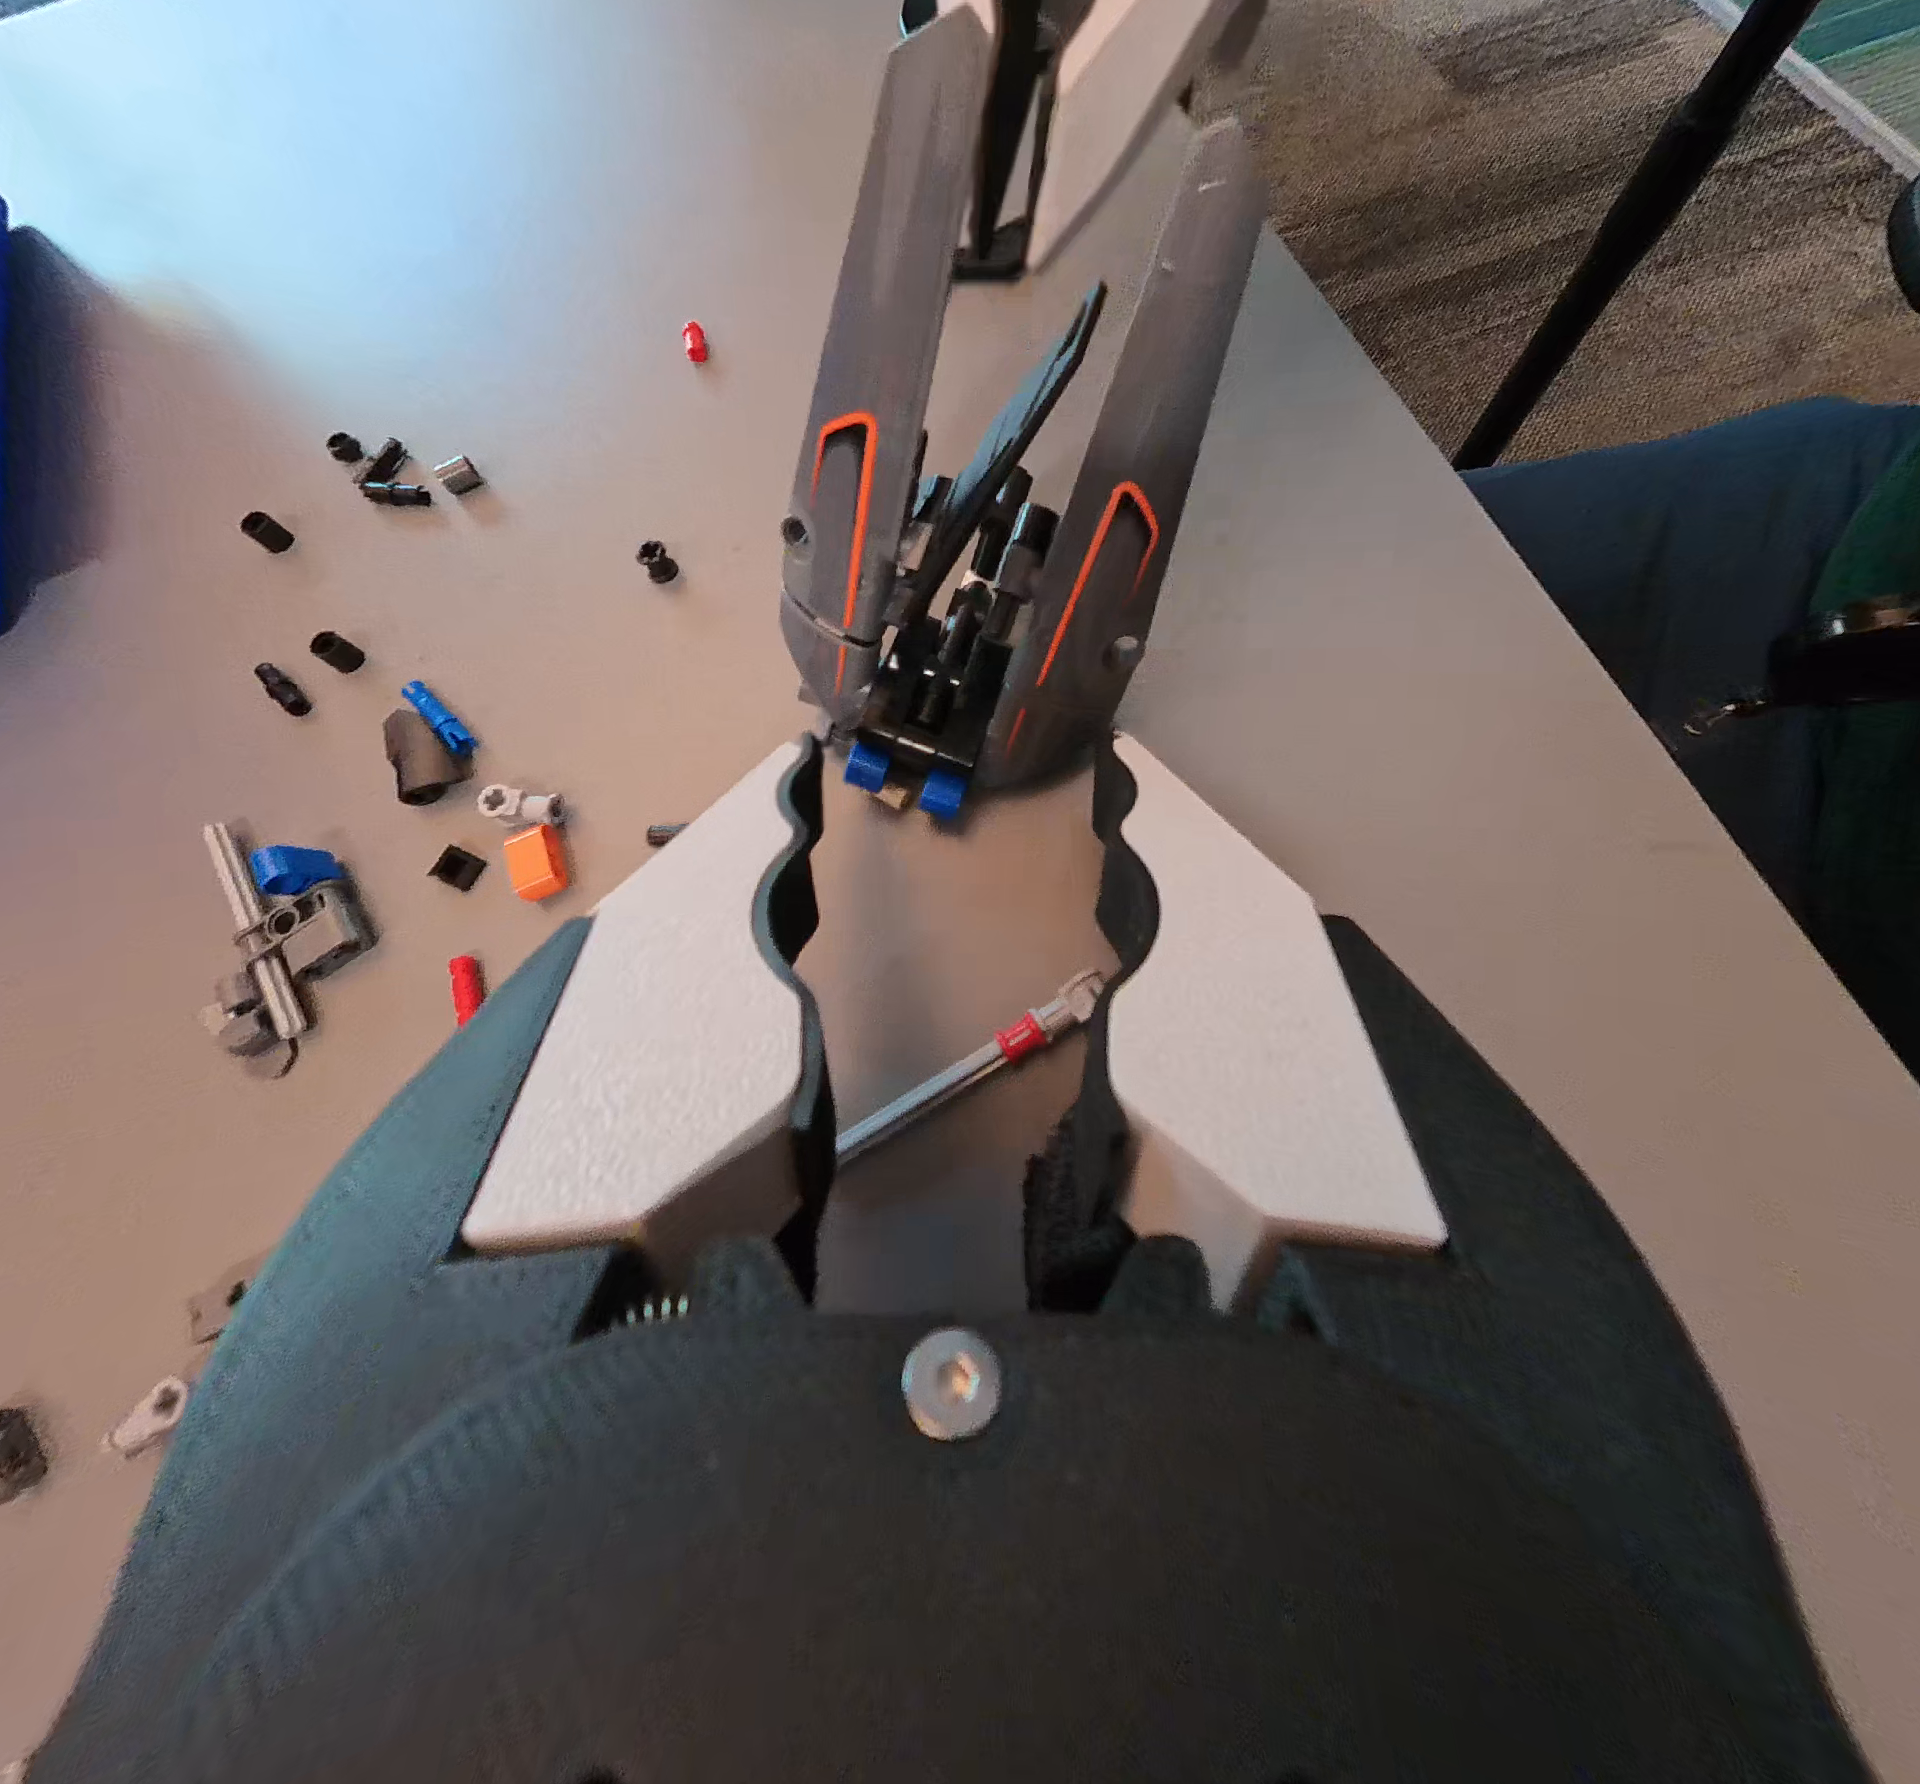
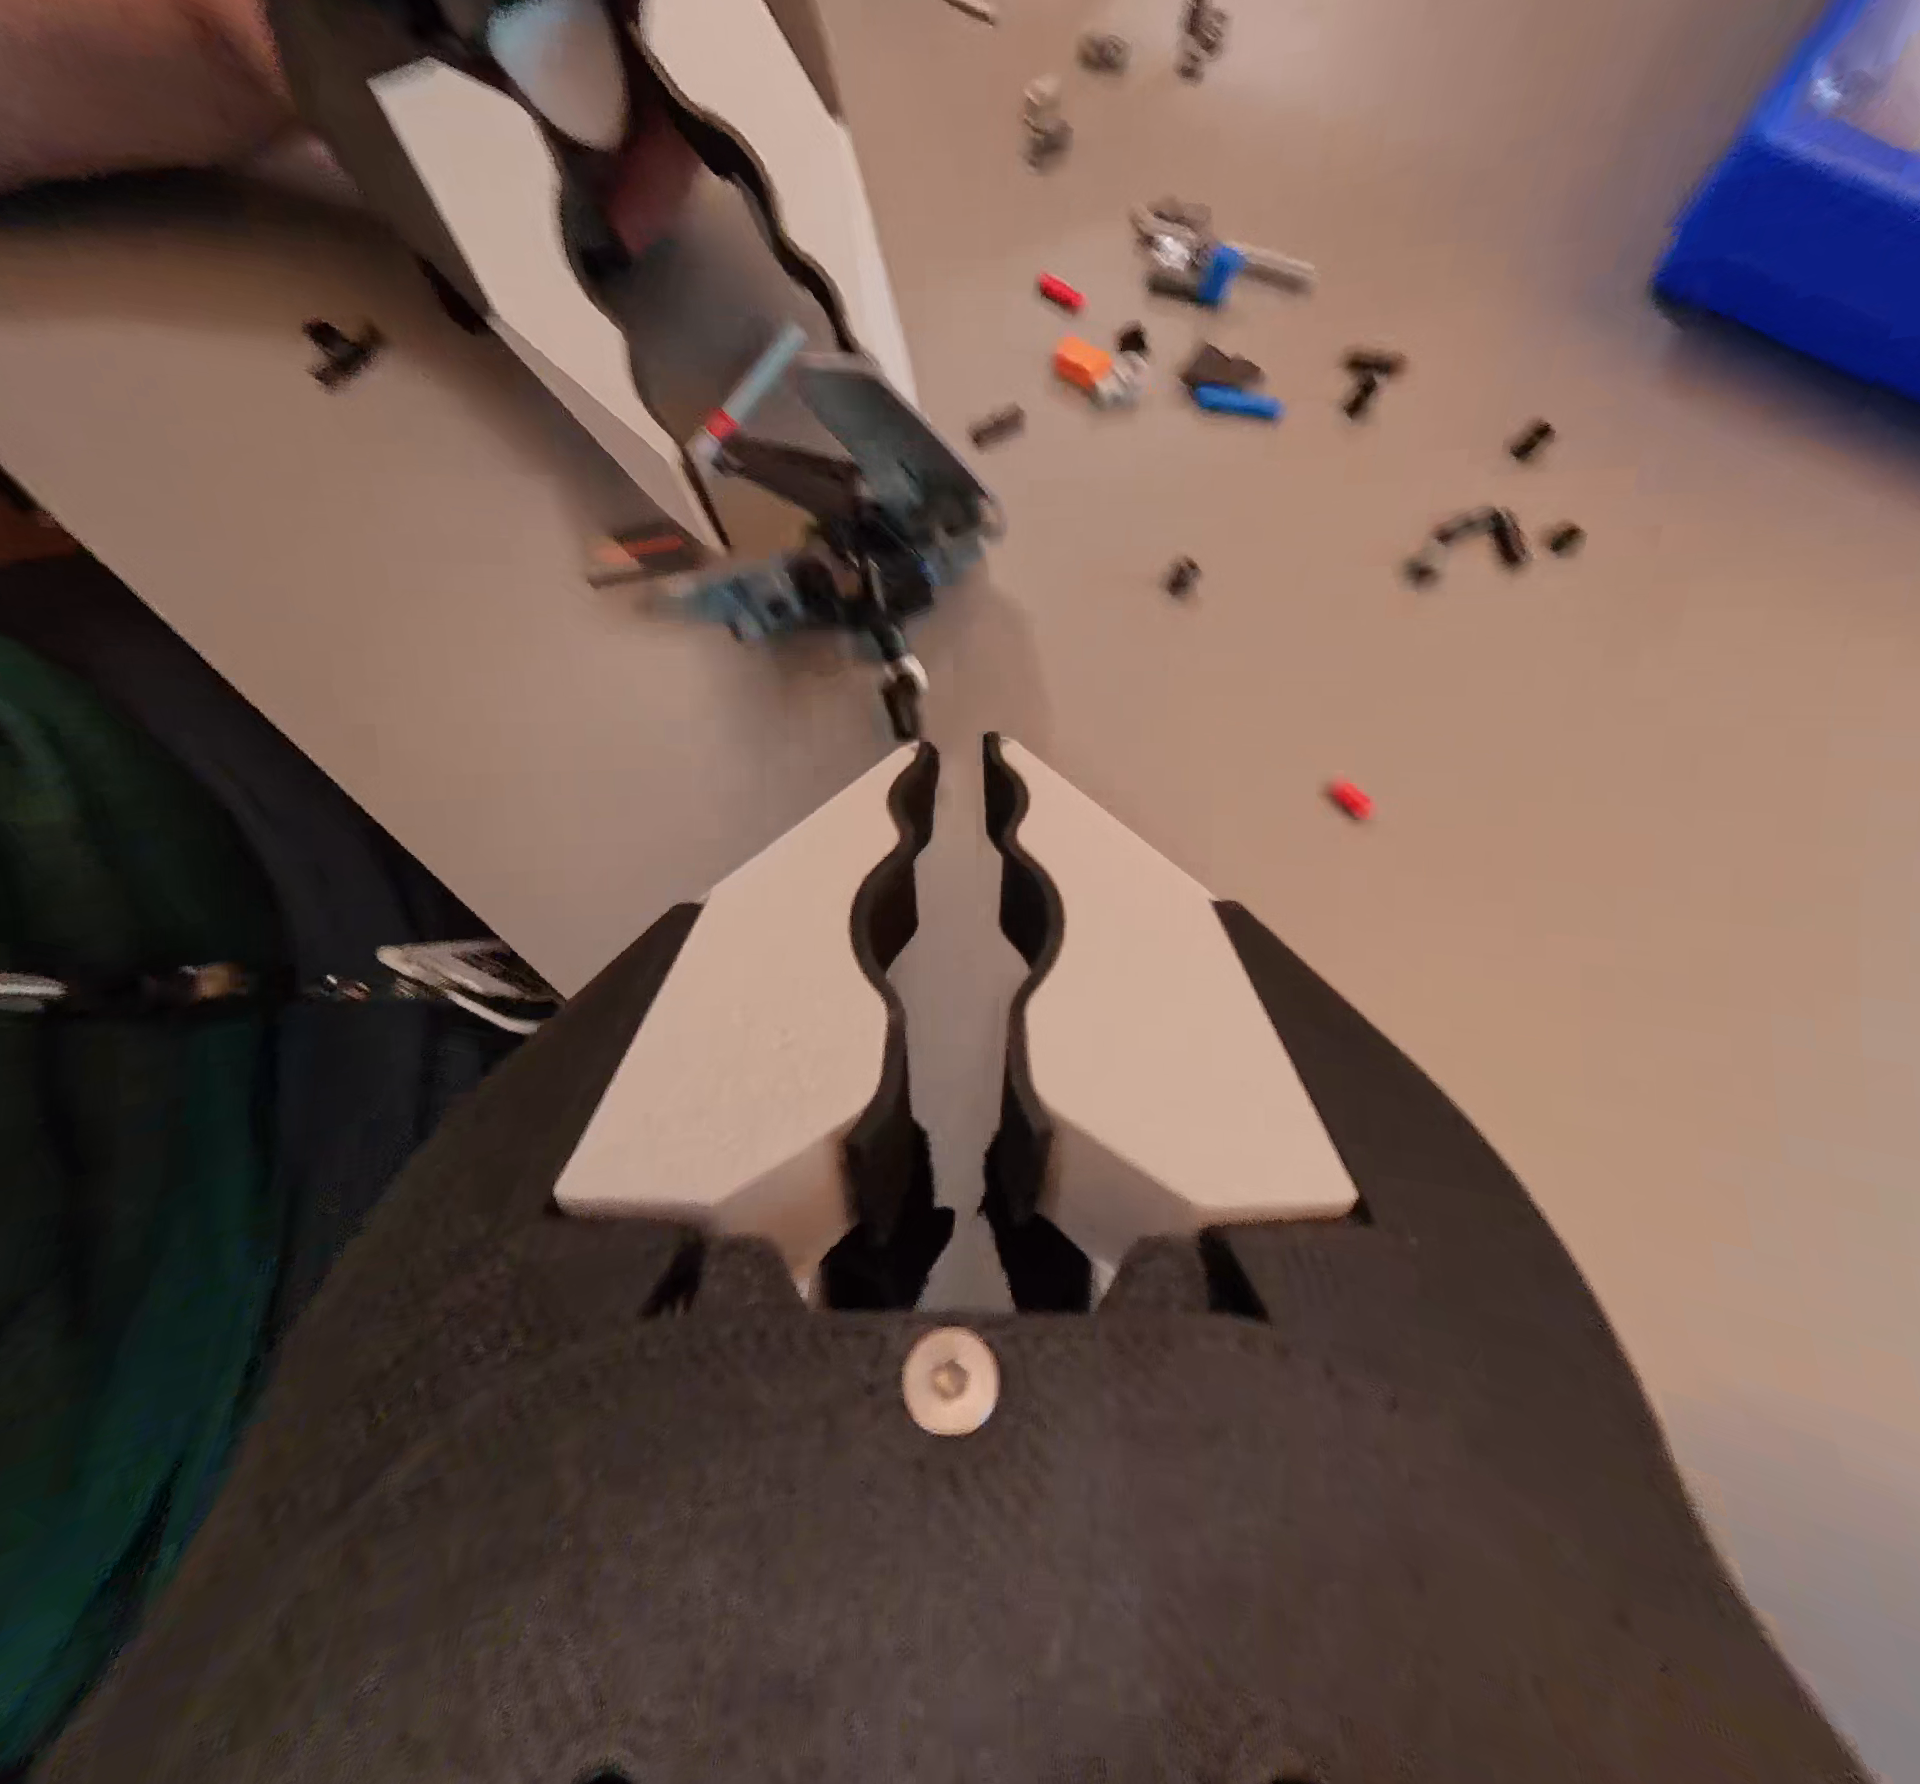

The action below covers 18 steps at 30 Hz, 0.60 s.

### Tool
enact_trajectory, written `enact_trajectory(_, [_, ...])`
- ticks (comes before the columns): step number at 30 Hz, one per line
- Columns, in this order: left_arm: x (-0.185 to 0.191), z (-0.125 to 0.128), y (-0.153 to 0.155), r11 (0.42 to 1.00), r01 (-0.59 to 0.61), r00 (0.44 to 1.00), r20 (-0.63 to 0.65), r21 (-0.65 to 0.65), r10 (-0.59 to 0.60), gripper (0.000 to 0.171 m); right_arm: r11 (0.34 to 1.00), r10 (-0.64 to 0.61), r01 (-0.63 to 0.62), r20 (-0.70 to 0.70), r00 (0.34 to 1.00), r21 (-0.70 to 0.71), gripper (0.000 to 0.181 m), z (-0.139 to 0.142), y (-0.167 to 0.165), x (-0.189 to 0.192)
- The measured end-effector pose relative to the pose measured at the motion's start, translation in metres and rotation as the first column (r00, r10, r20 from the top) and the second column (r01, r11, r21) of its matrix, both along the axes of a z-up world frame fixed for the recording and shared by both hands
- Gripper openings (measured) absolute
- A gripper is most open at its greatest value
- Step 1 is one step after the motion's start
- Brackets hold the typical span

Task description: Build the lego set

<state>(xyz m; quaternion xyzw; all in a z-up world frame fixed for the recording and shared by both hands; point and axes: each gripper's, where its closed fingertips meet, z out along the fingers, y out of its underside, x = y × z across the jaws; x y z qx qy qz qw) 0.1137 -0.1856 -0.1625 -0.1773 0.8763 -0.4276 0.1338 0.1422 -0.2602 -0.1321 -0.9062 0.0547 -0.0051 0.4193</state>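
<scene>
In the left wrist view, the left gripper (image 1: 961, 758) is spreading wide, the grey lego model (image 1: 997, 529) standing just beyond its tips.

In the right wrist view, the right gripper (image 2: 958, 747) is sitting nearly closed, empty, the model (image 2: 831, 508) lying ahead.

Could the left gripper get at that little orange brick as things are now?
Probably yes. The left gripper is open and holds nothing, and the orange brick lies free on the table, just left of its fingers.
</scene>
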Motion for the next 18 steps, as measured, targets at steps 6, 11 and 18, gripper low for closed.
enact_trajectory(6, [0.001,0.003,0.002,1.0,-0.01,1.0,0.011,-0.001,0.01,0.051,0.975,-0.149,0.159,0.077,0.986,-0.155,0.017,-0.025,-0.053,0.031])
enact_trajectory(11, [0.002,0.005,0.002,1.0,-0.018,1.0,0.018,0.001,0.018,0.052,0.949,-0.19,0.206,0.092,0.978,-0.237,0.022,-0.044,-0.059,0.035])
enact_trajectory(18, [0.002,0.007,0.004,1.0,-0.023,0.999,0.025,-0.006,0.023,0.052,0.937,-0.265,0.256,-0.007,0.964,-0.239,0.013,-0.053,-0.064,0.031])
